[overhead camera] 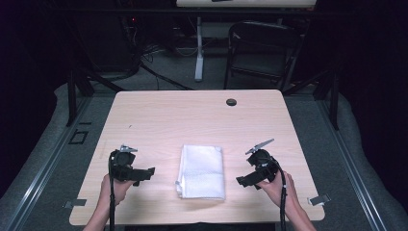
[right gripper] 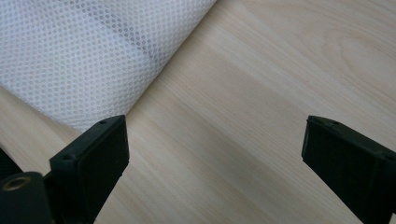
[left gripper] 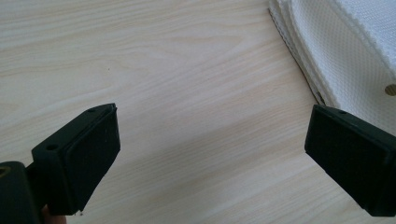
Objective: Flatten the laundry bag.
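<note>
White folded cloth (overhead camera: 201, 172) lay mid-table (overhead camera: 192, 115) near the front edge, between the grippers and touching neither. Left gripper (overhead camera: 146, 173) and right gripper (overhead camera: 242, 181) hovered beside it, jaws spread wide on nothing. Farther back: small black disc (overhead camera: 231, 102), then chair (overhead camera: 262, 50).

Black tongs (overhead camera: 150, 172) with square pads (left gripper: 95, 149), trailing black cables (overhead camera: 111, 202).

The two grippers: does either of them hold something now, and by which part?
Nothing is held. The left gripper and the right gripper are both open, with bare table between the jaws. The folded white cloth lies between them, untouched.
</note>
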### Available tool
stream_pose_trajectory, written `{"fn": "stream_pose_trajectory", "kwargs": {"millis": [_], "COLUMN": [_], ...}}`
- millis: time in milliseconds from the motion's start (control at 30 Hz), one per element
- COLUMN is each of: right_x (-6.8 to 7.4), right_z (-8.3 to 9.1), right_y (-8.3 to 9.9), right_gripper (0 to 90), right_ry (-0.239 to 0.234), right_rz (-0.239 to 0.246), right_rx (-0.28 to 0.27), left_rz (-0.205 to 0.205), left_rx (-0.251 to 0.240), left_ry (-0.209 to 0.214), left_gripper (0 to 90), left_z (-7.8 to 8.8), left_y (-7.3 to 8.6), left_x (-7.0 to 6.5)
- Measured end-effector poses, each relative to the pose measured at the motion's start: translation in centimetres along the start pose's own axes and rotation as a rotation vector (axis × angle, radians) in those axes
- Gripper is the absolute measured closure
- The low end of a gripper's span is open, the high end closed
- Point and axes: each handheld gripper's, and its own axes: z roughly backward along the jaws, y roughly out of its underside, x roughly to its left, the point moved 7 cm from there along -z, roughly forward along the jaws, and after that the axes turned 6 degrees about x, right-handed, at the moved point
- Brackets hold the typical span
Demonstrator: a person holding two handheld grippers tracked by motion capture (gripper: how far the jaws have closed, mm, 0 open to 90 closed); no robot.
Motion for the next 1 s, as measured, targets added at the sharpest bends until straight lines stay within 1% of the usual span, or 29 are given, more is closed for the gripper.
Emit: {"fn": "stream_pose_trajectory", "kwargs": {"millis": [33,67,100,133,167,200,267,300,333,367,400,433,467,500,533,567,600,633,667,733,767,800,833,867,933,967,1000], "right_x": [0.1,0.3,0.3,0.4,0.5,0.5,0.6,0.5,0.7,0.7,1.2,1.2,1.3,1.6,2.2,2.2,2.4,2.9,3.6,4.3,4.3,4.7,5.6,5.6,6.5,6.9,7.3], "right_z": [0.0,-0.1,-0.1,0.0,0.0,0.1,0.1,0.2,0.3,0.3,0.2,0.2,0.2,0.2,0.1,0.1,0.2,0.1,0.0,-0.3,-0.3,-0.5,-0.8,-0.8,-1.0,-1.1,-1.2], "right_y": [0.0,-0.1,-0.1,0.0,-0.1,0.0,-0.1,-0.1,-0.2,-0.2,-0.4,-0.4,-0.4,-0.5,-0.6,-0.6,-0.7,-0.9,-1.1,-1.3,-1.3,-1.4,-1.5,-1.5,-1.7,-1.8,-1.8], "right_gripper": [7.3,7.3,7.3,7.3,7.3,7.3,7.3,7.4,7.9,7.9,8.8,8.8,8.9,8.9,8.9,8.9,8.9,8.9,9.2,9.5,9.5,9.6,10.0,10.0,10.4,10.6,10.9], "right_ry": [0.006,-0.001,-0.001,0.003,-0.002,0.032,0.025,0.025,0.019,0.019,0.009,0.009,0.024,0.019,0.017,0.017,0.015,0.008,-0.006,-0.015,-0.015,-0.016,-0.028,-0.028,-0.031,-0.033,-0.036], "right_rz": [0.005,-0.007,-0.007,0.005,0.009,0.022,0.024,0.036,0.048,0.048,0.038,0.038,0.07,0.072,0.096,0.096,0.114,0.108,0.126,0.15,0.15,0.163,0.19,0.19,0.216,0.23,0.236], "right_rx": [0.006,-0.016,-0.016,0.0,-0.008,0.0,-0.005,-0.001,-0.002,-0.002,-0.031,-0.031,-0.012,-0.013,-0.001,-0.001,0.003,-0.007,-0.01,-0.008,-0.008,-0.003,0.003,0.003,0.0,-0.004,-0.001], "left_rz": [0.003,-0.004,-0.004,-0.012,-0.007,-0.009,-0.012,-0.006,-0.014,-0.011,-0.018,-0.021,-0.022,-0.019,-0.015,-0.015,-0.014,-0.004,-0.005,0.003,0.004,0.004,0.007,0.006,0.0,0.004,0.005], "left_rx": [-0.005,-0.007,-0.007,-0.004,-0.004,0.002,0.005,0.005,0.008,0.007,0.012,0.011,0.007,0.008,0.008,0.008,0.009,0.008,0.01,0.019,0.021,0.025,0.025,0.021,0.026,0.024,0.024], "left_ry": [0.004,0.001,0.001,-0.001,0.001,0.0,0.0,0.003,0.0,-0.003,0.0,-0.003,0.002,0.008,0.013,0.019,0.023,0.026,0.026,0.027,0.029,0.03,0.029,0.025,0.032,0.027,0.03], "left_gripper": [3.4,3.4,3.4,3.4,3.4,3.8,3.8,3.9,3.9,3.9,4.0,4.0,3.9,4.0,4.4,4.4,4.4,4.5,4.6,4.7,4.7,4.8,5.1,5.1,6.1,6.1,6.1], "left_z": [0.0,0.0,0.0,0.0,0.0,-0.1,-0.2,-0.3,-0.3,-0.4,-0.3,-0.3,-0.2,-0.1,0.0,0.1,0.1,0.1,0.0,-0.2,-0.3,-0.4,-0.5,-0.5,-0.4,-0.4,-0.4], "left_y": [-0.1,-0.1,-0.1,-0.1,-0.2,-0.1,-0.1,-0.2,-0.2,-0.2,-0.2,-0.2,-0.2,-0.1,0.0,0.0,0.0,0.0,-0.1,-0.1,-0.1,-0.1,-0.1,-0.1,-0.1,-0.1,0.0], "left_x": [-0.2,-0.2,-0.2,-0.3,-0.3,-0.3,-0.3,-0.4,-0.4,-0.4,-0.5,-0.6,-0.7,-0.8,-0.9,-0.9,-0.9,-0.9,-0.8,-0.7,-0.7,-0.7,-0.8,-0.8,-0.9,-0.8,-0.8]}}
